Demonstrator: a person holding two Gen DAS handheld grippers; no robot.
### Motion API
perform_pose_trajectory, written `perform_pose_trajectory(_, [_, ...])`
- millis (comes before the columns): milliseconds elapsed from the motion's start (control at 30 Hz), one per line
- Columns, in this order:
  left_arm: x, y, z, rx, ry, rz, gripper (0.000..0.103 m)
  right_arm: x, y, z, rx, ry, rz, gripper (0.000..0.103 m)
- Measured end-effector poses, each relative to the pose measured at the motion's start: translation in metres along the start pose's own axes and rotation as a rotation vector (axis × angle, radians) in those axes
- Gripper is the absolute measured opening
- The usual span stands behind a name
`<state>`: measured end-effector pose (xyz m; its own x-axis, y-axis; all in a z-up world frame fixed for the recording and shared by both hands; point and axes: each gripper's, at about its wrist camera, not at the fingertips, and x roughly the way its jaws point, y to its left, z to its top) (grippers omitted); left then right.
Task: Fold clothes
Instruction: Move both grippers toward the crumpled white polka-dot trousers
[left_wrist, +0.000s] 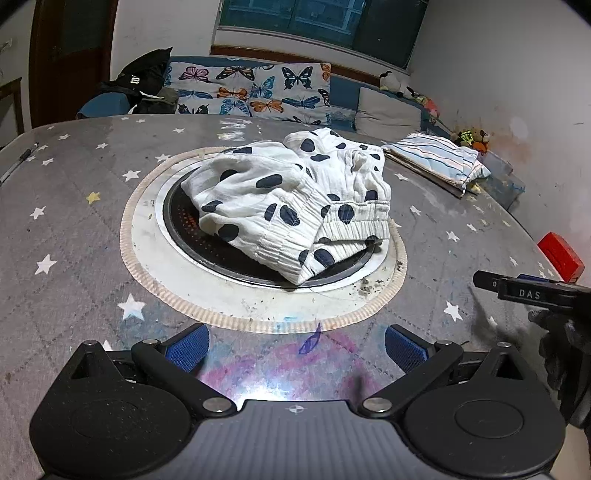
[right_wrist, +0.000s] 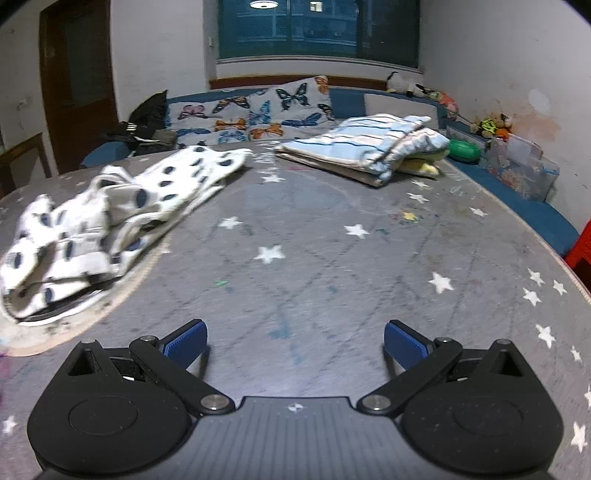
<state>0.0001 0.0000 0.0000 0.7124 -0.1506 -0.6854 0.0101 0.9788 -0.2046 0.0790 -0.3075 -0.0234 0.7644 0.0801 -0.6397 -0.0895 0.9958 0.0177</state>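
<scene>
A crumpled white garment with dark blue spots (left_wrist: 295, 199) lies in a heap over the round black hob set into the middle of the grey star-patterned table (left_wrist: 66, 236). My left gripper (left_wrist: 295, 349) hovers open just in front of it, nothing between its blue pads. In the right wrist view the same spotted garment (right_wrist: 96, 229) lies at the left. My right gripper (right_wrist: 295, 345) stands open over bare tablecloth, to the right of the heap. The tip of the right gripper (left_wrist: 524, 290) and a gloved hand show at the left view's right edge.
A folded striped cloth (right_wrist: 365, 147) rests at the table's far right. A red object (left_wrist: 561, 256) sits at the right edge, a pen (left_wrist: 18, 160) at the far left. Behind the table are a bed with butterfly bedding (left_wrist: 251, 92), a dark bag (left_wrist: 144, 79) and plush toys.
</scene>
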Motion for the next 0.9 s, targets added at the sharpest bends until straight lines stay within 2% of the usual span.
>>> perform_pose_trajectory(167, [0.002, 0.002, -0.001, 0.001, 0.013, 0.002, 0.103, -0.004, 0.005, -0.001, -0.003, 0.005, 0.014, 0.103])
perform_pose_trajectory(233, [0.001, 0.0, -0.004, 0.006, 0.011, 0.011, 0.103, -0.018, 0.024, -0.008, -0.001, 0.029, 0.035, 0.103])
perform_pose_trajectory(300, [-0.001, 0.0, -0.005, 0.007, 0.013, 0.012, 0.103, -0.013, 0.036, -0.006, -0.022, 0.055, 0.044, 0.103])
perform_pose_trajectory(433, [0.0, 0.001, -0.004, -0.006, 0.031, 0.019, 0.103, -0.031, 0.056, -0.014, -0.099, 0.026, 0.058, 0.103])
perform_pose_trajectory(600, [0.001, -0.001, -0.004, -0.004, 0.041, 0.03, 0.103, -0.036, 0.068, -0.015, -0.101, 0.03, 0.103, 0.103])
perform_pose_trajectory(900, [0.005, -0.003, -0.004, 0.0, 0.055, 0.046, 0.103, -0.036, 0.075, -0.016, -0.101, 0.053, 0.123, 0.103])
